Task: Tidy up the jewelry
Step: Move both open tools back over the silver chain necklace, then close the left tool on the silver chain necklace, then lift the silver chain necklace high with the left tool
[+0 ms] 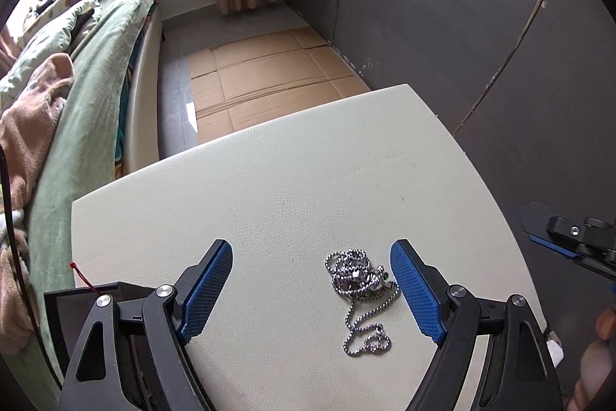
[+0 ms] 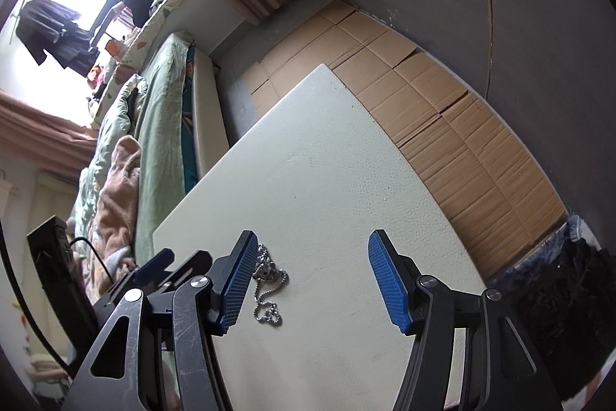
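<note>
Silver ball-chain necklace (image 1: 362,299) lies bunched on the cream textured tabletop (image 1: 292,187), near edge, untouched. Tangle sits at the far end, a loose tail loops back toward the camera, so the long axis runs roughly far-to-near, about in line with the fingers.

Left gripper (image 1: 312,289), black frame with blue ribbed pads, stands wide open and holds nothing. In the left wrist view the chain is between its fingers, well off centre: the tangle is just beside the right pad (image 1: 417,289), far from the left one. Looks above the table, contact not clear.

Right gripper (image 2: 312,282) is also open, somewhat narrower, empty. In its own view the chain (image 2: 269,287) is at its left finger (image 2: 236,282), partly hidden behind it, mostly outside the gap.

Judgement: left hand is better placed; it needs a small shift right to centre the tangle before closing. A dark box (image 1: 88,318) sits at the near left corner of the table, likely the destination.
</note>
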### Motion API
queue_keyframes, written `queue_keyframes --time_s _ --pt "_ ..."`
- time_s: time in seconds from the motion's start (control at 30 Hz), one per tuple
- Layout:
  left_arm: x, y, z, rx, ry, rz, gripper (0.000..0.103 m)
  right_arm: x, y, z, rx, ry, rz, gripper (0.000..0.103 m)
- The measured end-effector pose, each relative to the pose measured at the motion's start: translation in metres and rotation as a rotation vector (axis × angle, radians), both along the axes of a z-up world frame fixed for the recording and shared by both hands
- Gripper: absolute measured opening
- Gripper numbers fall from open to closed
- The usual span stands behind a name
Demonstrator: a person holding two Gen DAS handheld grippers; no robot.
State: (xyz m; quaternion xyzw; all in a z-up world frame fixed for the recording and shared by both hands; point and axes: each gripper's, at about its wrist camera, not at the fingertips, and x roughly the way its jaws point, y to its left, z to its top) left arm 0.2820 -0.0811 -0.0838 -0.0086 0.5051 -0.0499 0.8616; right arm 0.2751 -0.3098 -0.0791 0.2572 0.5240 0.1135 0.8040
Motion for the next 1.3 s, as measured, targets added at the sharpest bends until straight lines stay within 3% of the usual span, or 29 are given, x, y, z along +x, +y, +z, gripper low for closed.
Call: queue_keyframes --time_s 0.2,0.47,0.67,0.77,0.93,1.3 --pt "0.008 -0.015 -0.025 0.054 0.045 -0.007 0.084 -0.002 -0.005 0.008 -0.015 -0.033 -0.015 0.061" --pt "0.005 -0.026 -0.050 0.047 0.121 -0.049 0.073 -0.001 -0.006 0.004 -0.020 -0.019 -0.020 0.061" --pt "-0.005 -0.018 -0.047 0.045 0.129 -0.071 0.053 0.000 -0.006 0.000 -0.039 -0.008 -0.025 0.061" --pt "-0.009 -0.016 -0.046 0.057 0.123 -0.070 0.031 0.001 -0.008 -0.003 -0.043 0.001 -0.030 0.061" --pt "-0.009 -0.006 -0.041 -0.023 0.122 -0.070 0.018 0.001 -0.007 -0.005 -0.053 0.006 -0.024 0.061" --pt "-0.018 0.026 0.011 -0.199 0.022 -0.032 0.017 0.002 0.005 -0.008 -0.083 0.008 0.013 0.061"
